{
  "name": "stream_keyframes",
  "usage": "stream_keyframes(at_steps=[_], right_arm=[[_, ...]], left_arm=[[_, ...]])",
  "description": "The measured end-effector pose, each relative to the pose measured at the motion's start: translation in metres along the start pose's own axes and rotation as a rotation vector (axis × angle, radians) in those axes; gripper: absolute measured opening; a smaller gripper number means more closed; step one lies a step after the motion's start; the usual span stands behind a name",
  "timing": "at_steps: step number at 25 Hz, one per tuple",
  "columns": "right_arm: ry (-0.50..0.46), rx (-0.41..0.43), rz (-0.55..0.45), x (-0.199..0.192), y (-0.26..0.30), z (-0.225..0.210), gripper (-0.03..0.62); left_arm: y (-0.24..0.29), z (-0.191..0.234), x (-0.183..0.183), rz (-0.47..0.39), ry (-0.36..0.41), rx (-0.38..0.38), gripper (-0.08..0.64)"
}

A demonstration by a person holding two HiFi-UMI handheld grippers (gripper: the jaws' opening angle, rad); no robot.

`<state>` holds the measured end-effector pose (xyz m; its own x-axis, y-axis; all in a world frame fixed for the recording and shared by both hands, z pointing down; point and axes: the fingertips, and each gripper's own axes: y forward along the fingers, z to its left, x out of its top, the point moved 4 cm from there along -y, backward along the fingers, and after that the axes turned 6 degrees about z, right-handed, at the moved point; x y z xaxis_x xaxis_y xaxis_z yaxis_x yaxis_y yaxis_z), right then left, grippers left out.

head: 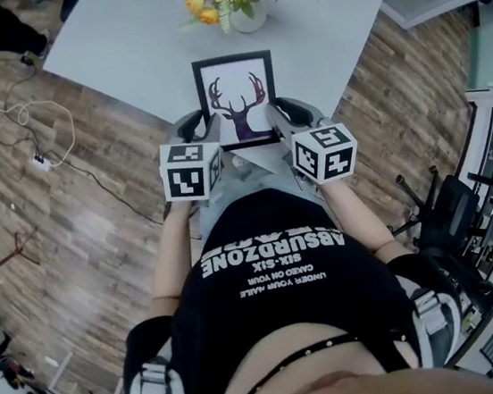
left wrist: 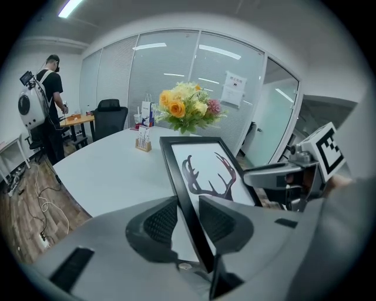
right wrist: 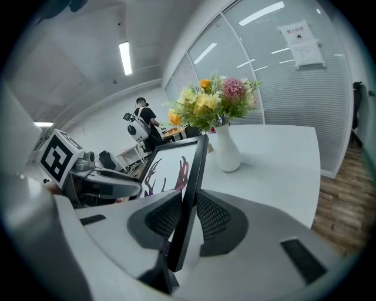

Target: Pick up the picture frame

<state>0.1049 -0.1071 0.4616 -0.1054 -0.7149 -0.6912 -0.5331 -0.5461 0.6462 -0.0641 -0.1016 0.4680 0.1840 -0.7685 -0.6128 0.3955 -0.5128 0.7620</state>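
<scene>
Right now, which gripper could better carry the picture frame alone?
Right, probably: the right gripper clamps the picture frame squarely at one edge, while the left gripper has jaws closing on the opposite edge.

Vase (head: 248, 17) on table (head: 119, 46), behind picture frame (head: 235, 94); cables (head: 35, 129) on floor (head: 75, 259) L of table.

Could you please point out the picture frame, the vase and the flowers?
picture frame (head: 236, 103): head view, antler print at centre.
vase (right wrist: 227, 156): right gripper view, white body.
flowers (left wrist: 176, 109): left gripper view, orange bloom.
</scene>
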Motion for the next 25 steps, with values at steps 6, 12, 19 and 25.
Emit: stream_keyframes(at_steps=[6, 12, 19, 25], right_arm=[[-0.009, 0.011, -0.021, 0.007, -0.008, 0.004, 0.091], [-0.009, 0.013, -0.034, 0.01, -0.014, 0.009, 0.091], [-0.009, 0.012, -0.035, 0.01, -0.016, 0.009, 0.091], [-0.014, 0.013, -0.034, 0.012, -0.018, 0.01, 0.091]], left_arm=[[-0.013, -0.003, 0.008, -0.023, 0.025, 0.004, 0.118], [-0.022, -0.004, 0.01, -0.037, 0.033, 0.007, 0.115], [-0.024, -0.005, 0.009, -0.043, 0.034, 0.006, 0.112], [-0.027, -0.006, 0.011, -0.05, 0.031, 0.003, 0.11]])
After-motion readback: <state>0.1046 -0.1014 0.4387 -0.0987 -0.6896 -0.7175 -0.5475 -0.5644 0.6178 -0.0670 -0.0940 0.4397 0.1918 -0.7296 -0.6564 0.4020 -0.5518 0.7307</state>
